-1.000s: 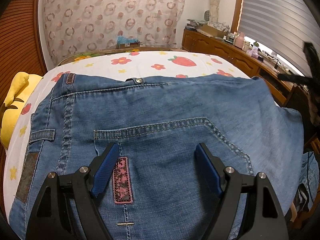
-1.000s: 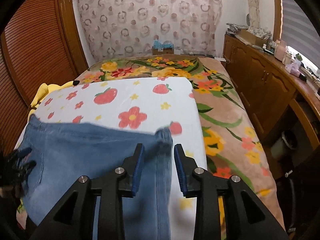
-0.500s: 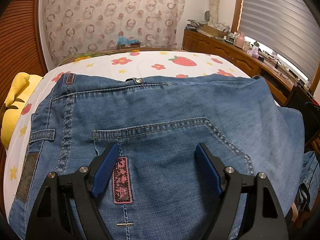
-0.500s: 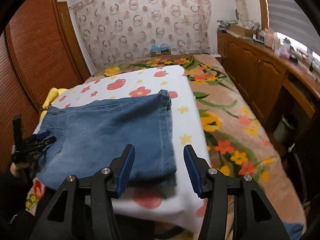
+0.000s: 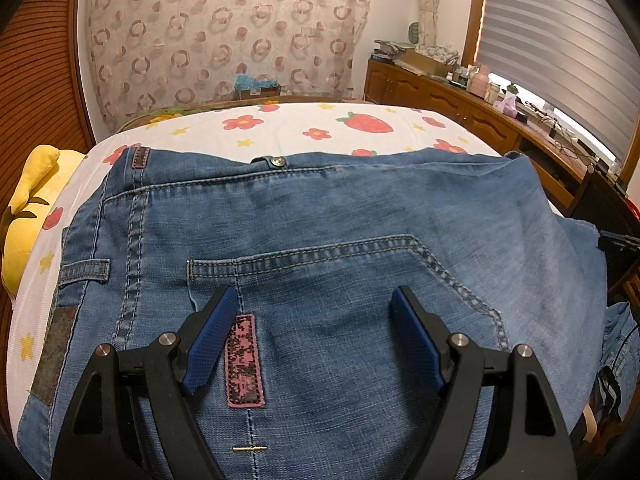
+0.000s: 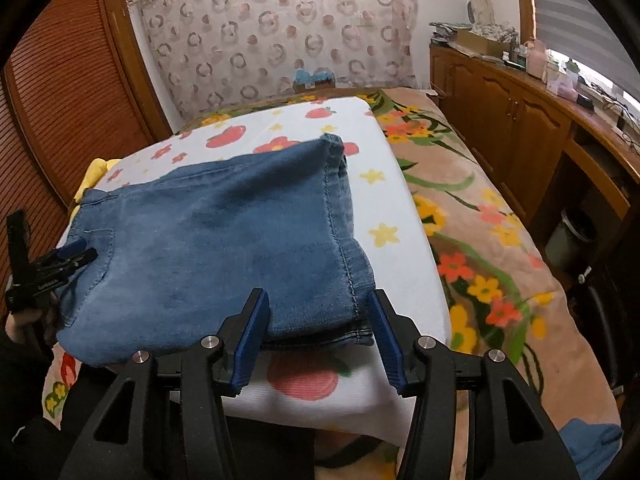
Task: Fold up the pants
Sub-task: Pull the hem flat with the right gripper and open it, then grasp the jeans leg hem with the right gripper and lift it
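Observation:
The blue denim pants (image 5: 320,232) lie folded on the white strawberry-print blanket (image 5: 304,128), back pocket and pink label up. My left gripper (image 5: 312,336) is open and empty, hovering just over the back pocket. In the right wrist view the pants (image 6: 216,240) form a flat folded stack with the leg hems at the right edge. My right gripper (image 6: 318,340) is open and empty, just in front of the stack's near right corner. The left gripper (image 6: 68,258) shows at the far left over the pocket.
A yellow plush toy (image 5: 28,216) lies at the bed's left edge. A floral blanket (image 6: 480,216) covers the bed to the right. A wooden cabinet (image 6: 520,120) with clutter runs along the right wall. A louvred wooden door (image 6: 60,100) stands left.
My right gripper let go of the leg hems, opened and drew back toward the near edge of the bed. The pants now lie folded over. The left gripper stayed put.

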`<state>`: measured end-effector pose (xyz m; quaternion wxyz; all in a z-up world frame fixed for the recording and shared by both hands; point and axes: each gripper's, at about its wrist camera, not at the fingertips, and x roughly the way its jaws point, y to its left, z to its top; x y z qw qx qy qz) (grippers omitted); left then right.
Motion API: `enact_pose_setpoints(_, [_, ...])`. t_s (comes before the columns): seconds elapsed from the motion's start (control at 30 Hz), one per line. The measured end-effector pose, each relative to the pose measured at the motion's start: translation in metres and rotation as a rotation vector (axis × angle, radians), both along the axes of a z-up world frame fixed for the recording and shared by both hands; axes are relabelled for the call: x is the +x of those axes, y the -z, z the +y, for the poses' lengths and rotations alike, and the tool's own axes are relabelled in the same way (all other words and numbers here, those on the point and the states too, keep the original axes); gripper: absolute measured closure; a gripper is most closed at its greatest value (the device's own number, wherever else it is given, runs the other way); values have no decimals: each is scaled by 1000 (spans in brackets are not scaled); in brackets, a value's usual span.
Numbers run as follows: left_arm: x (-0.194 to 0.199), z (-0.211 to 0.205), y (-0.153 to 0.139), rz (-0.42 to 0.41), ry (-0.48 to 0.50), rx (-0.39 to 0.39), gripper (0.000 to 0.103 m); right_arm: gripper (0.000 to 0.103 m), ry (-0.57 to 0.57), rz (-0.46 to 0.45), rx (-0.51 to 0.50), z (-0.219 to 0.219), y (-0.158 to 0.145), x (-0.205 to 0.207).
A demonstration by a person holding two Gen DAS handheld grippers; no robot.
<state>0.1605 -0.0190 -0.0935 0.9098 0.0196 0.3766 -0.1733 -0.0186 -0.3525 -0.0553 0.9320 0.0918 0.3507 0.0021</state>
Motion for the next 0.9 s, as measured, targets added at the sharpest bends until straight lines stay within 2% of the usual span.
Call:
enact_pose_setpoints(0.2, [0, 0, 0, -1, 0, 1, 23, 49, 29, 32, 42, -9, 5, 11])
enact_pose_setpoints(0.33, [-1, -1, -1, -4, -4, 7, 23, 50, 23, -3, 30, -4, -4, 13])
enact_pose_setpoints(0.43, [-3, -3, -3, -17, -8, 23, 23, 85, 13, -31, -17, 2, -7, 12])
enact_pose_setpoints(0.47, [-3, -4, -3, -21, -8, 27, 23, 92, 7, -43, -29, 5, -10, 11])
enact_pose_setpoints(0.7, [-10, 2, -16, -31, -18, 20, 23, 95, -81, -99, -39, 21, -27, 10])
enact_pose_setpoints(0.9, [-28, 13, -48, -82, -22, -2, 23, 95, -185, -168, -54, 47, -53, 17])
